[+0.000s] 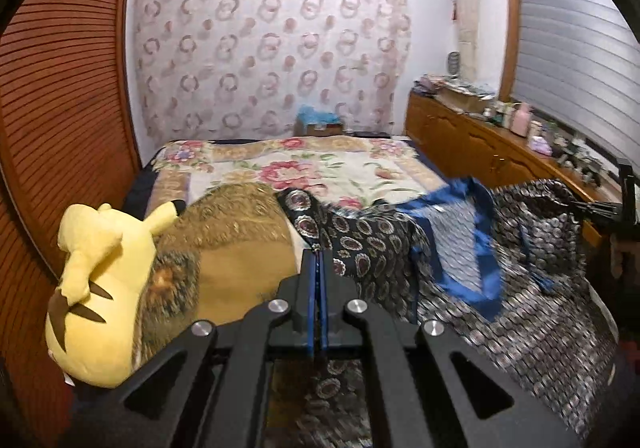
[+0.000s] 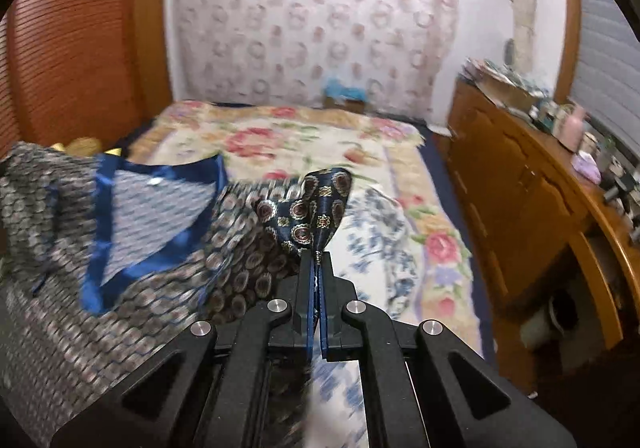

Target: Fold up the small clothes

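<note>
The dark patterned cloth lies spread over the near end of the bed, and two of its edges are lifted off it. The right hand-held gripper is squeezed closed on one corner, which sticks up in a point above the tips. The left hand-held gripper is closed too, pinching another edge of the same cloth.

The cloth looks smooth and slippery. Each pinch holds only a little bit of it, so a fast pull could make a corner slide out and drop.

A blue-edged cloth lies on top of the dark one. It may ride along and get folded inside by mistake.

The yellow plush toy sits just beside the left hand-held gripper. A wide swing could bump it.
</note>
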Available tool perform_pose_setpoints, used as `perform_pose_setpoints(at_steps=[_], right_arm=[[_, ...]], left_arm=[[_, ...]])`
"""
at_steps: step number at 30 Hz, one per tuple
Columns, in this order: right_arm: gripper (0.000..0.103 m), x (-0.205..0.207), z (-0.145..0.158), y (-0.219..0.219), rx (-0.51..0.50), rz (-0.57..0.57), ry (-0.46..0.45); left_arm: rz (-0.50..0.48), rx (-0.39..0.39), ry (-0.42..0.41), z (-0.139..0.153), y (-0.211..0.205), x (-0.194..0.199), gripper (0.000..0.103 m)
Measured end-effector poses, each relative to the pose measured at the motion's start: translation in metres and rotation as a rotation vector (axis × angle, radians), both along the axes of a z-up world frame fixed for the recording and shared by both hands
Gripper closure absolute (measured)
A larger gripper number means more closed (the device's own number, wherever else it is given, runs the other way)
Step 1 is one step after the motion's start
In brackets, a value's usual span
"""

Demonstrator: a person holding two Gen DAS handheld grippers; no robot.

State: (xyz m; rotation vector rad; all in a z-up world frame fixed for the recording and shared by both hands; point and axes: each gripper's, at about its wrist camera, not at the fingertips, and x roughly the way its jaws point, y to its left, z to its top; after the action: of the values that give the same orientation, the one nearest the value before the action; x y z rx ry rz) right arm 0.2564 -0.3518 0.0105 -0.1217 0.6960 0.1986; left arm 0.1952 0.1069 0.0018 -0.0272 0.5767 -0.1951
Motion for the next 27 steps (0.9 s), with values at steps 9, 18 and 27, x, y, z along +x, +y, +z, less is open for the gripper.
perform_pose_setpoints(at_steps=[9, 18, 27], right_arm=[[0.103, -0.110, -0.005, -0.010, 0.108, 0.068, -0.035], [0.103, -0.185, -0.036, -0.036, 0.125, 0.037, 0.037], [0.103, -0.226, -0.036, -0.053, 0.115, 0.025, 0.076]], left_arm=[[-0.037, -0.057, 0.008, -0.035, 0.005, -0.096, 0.103], [-0.009, -0.069, 0.067, -0.074, 0.012, -0.150, 0.103], [0.056, -0.069, 0.057, -0.071, 0.031, -0.191, 0.103]])
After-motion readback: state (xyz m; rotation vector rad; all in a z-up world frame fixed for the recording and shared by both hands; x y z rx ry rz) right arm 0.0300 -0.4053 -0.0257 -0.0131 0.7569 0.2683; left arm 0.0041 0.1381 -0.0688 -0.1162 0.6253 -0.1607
